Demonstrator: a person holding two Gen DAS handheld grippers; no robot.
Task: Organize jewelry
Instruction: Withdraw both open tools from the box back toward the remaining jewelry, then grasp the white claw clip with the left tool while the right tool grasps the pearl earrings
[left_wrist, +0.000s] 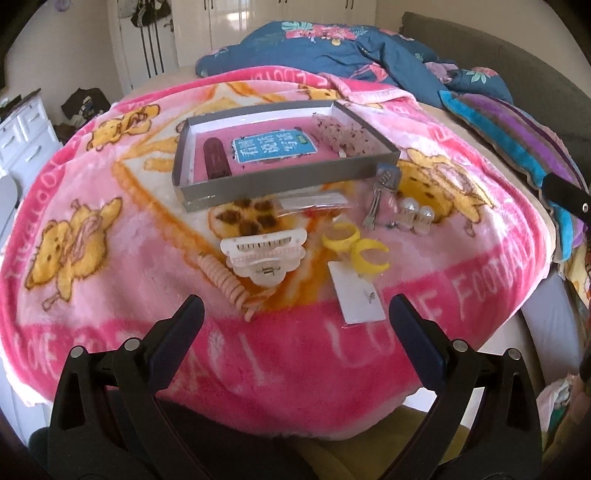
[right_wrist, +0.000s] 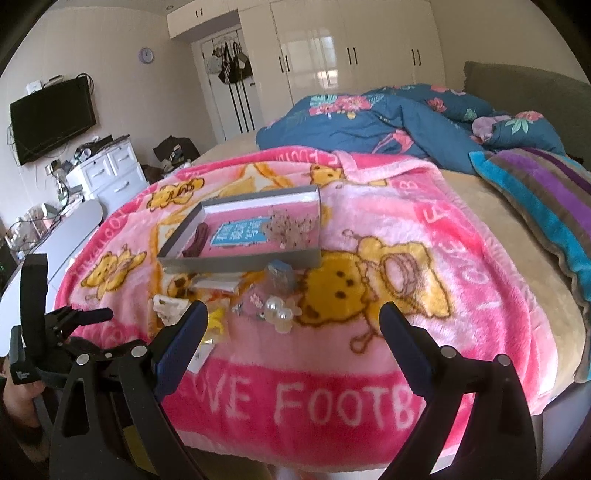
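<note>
Left wrist view: the left gripper (left_wrist: 295, 317) hangs with jaws spread wide and nothing between them, above the pink blanket (left_wrist: 110, 332), short of the loose jewelry. The landmark is the grey tray (left_wrist: 280, 173), which already holds a dark red clip (left_wrist: 217, 159) and a speckled pouch (left_wrist: 341, 134). Just in front of the tray lie a leopard-print clip (left_wrist: 245, 218), then nearer still a white claw clip (left_wrist: 263, 254) with a coiled pink hair tie (left_wrist: 225, 278) touching its left end. To the right of those sit two yellow rings (left_wrist: 356, 245) and a white earring card (left_wrist: 356, 295); by the tray's near right corner are metal pins (left_wrist: 375, 206) and pearl pieces (left_wrist: 417, 216). In the right wrist view the right gripper (right_wrist: 291, 332) is likewise released and empty, poised near the pearls. All of these look light. The claw clip is stiff plastic, likely best pinched across its spine; the hair tie is springy and may squirm, so take it mid-coil. The card is thin and flat on plush pile, so an edge pinch seems needed, and the pearls look smooth and apt to roll
</note>
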